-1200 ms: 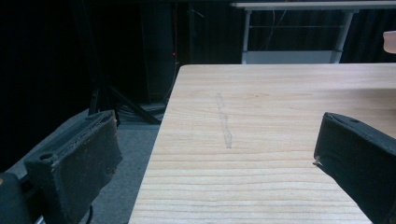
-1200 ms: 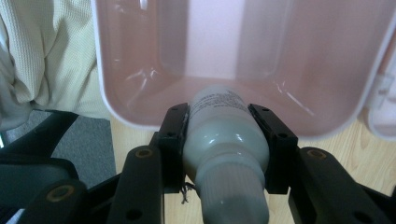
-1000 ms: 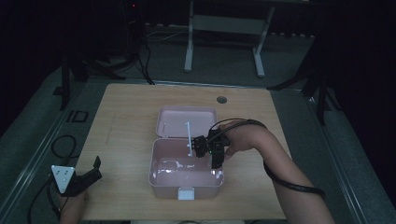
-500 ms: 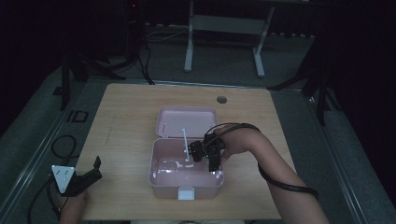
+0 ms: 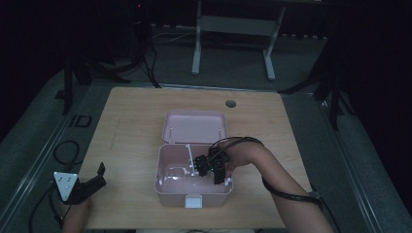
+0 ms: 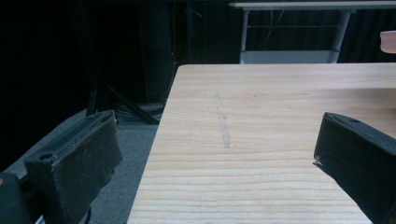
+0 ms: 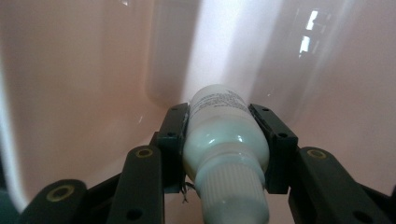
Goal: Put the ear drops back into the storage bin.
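A: What marked the left gripper?
B: A black body with a pale grey three-cornered plate on top, dotted at its corners; its two jaws carried thick, dark pads with worn edges and a round screw hole each.
A: And the right gripper?
B: Black as well, with angular links pinned by brass-coloured rivets, small screws on the pad faces, and small green lights on the body. A black cable looped from it along the bare forearm.

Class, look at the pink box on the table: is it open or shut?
Open: the pink box has its lid swung back flat, and the right gripper reaches inside.
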`<action>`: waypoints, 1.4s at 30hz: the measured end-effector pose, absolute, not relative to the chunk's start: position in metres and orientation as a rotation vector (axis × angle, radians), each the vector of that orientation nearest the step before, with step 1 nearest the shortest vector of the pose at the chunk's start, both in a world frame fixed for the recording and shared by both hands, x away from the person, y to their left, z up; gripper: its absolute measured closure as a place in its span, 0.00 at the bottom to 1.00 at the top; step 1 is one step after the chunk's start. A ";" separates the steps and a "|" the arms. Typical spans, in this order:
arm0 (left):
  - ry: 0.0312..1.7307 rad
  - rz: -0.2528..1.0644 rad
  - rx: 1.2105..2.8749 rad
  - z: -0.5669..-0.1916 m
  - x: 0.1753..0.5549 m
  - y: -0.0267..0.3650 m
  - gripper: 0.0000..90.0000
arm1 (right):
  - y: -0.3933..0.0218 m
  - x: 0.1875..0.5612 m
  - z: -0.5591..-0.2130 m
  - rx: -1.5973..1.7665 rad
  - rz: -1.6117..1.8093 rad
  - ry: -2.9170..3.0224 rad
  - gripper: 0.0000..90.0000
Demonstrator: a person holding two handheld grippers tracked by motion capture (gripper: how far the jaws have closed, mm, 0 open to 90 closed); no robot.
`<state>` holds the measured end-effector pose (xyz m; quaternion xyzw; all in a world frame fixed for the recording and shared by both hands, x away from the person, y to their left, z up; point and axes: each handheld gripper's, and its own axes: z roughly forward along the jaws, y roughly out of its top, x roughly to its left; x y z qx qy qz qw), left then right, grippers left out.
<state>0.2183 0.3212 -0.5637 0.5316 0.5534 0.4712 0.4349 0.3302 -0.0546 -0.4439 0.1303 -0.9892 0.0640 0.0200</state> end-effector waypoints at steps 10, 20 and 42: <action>1.376 1.174 1.324 -0.564 0.218 0.321 0.01 | -0.055 0.329 -0.462 0.423 0.208 -3.031 0.66; 1.375 1.173 1.324 -0.564 0.218 0.321 0.01 | -0.053 0.327 -0.481 0.436 0.246 -3.039 0.66; 1.373 1.170 1.327 -0.564 0.218 0.321 0.01 | -0.051 0.323 -0.490 0.445 0.310 -3.075 0.63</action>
